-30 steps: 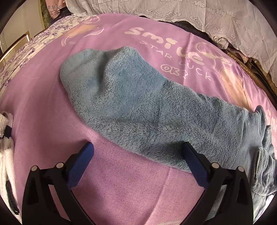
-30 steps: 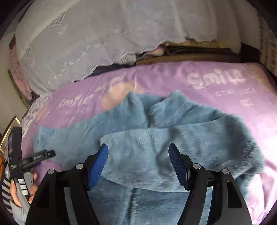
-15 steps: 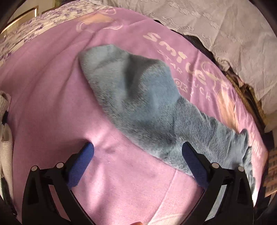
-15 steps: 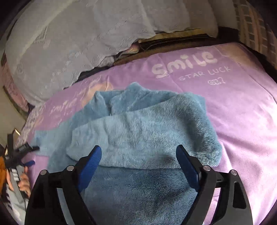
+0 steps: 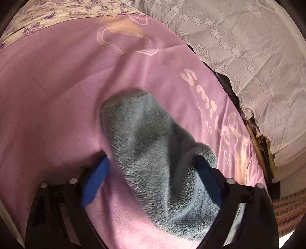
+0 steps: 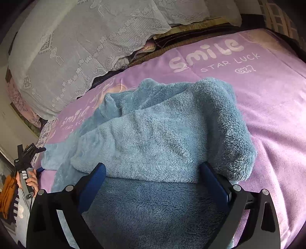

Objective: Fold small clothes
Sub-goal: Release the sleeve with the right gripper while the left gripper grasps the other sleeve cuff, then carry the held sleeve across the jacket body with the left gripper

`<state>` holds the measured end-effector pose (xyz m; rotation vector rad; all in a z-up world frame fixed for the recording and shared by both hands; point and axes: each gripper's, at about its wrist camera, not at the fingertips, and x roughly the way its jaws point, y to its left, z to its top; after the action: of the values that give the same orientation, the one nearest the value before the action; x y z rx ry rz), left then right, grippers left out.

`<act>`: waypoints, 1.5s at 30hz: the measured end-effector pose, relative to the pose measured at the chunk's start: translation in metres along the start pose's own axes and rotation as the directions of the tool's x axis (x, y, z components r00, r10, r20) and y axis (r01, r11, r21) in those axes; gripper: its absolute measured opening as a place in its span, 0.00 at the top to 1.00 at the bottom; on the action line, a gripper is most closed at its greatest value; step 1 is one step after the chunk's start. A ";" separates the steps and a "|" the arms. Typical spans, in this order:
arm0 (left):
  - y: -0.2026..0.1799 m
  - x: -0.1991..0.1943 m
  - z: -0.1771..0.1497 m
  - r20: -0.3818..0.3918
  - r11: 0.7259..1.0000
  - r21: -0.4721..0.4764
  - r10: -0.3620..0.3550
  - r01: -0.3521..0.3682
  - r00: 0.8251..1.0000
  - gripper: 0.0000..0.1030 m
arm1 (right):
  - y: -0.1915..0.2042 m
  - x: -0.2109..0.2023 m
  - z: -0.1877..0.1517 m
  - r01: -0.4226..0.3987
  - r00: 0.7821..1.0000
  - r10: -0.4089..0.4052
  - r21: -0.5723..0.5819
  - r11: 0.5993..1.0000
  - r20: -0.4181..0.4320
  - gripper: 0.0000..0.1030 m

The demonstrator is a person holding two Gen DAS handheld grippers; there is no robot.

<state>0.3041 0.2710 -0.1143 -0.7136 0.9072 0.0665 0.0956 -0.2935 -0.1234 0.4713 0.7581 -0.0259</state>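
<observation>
A fluffy blue fleece garment (image 6: 162, 138) lies on a purple "Smile" blanket (image 6: 271, 107). One sleeve is folded across its body. My right gripper (image 6: 153, 172) is open over the garment's lower part, its jaws astride the folded sleeve's near edge. In the left wrist view the other sleeve (image 5: 153, 153) runs between the wide-apart jaws of my left gripper (image 5: 153, 168), which is open; its cuff end points away. The left gripper also shows in the right wrist view (image 6: 26, 153), held in a hand at the garment's left sleeve end.
A white lace-covered pillow or bedding pile (image 6: 76, 47) lies beyond the blanket, with dark fabrics (image 6: 172, 42) wedged at its edge. A floral sheet (image 5: 47, 17) borders the blanket at the far left. A brick-pattern surface (image 5: 286, 210) shows at the right.
My left gripper has moved forward and down over the sleeve, which now lies between its jaws. My right gripper has drawn slightly closer to the folded sleeve and stayed open.
</observation>
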 end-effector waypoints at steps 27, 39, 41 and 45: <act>-0.237 -0.075 -0.147 0.220 0.700 0.689 0.042 -0.186 0.975 0.92 | -0.056 -0.058 0.019 -0.137 0.987 0.115 0.229 0.964 0.109 0.04; -0.308 -0.048 -0.241 0.105 0.594 0.801 -0.006 -0.081 0.994 0.92 | -0.112 -0.053 0.004 -0.025 0.992 -0.012 0.285 0.958 0.128 0.04; -0.320 -0.045 -0.256 0.093 0.572 0.818 -0.016 -0.068 0.996 0.92 | -0.107 -0.052 0.005 -0.029 0.991 -0.005 0.256 0.966 0.131 0.04; -0.343 -0.035 -0.285 0.064 0.532 0.846 -0.025 -0.041 0.998 0.92 | -0.115 -0.053 0.004 -0.060 0.990 0.020 0.288 0.956 0.142 0.04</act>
<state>0.2005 -0.1538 -0.0194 0.2337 0.7491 -0.3390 0.0376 -0.4056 -0.1312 0.7588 0.6102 -0.1330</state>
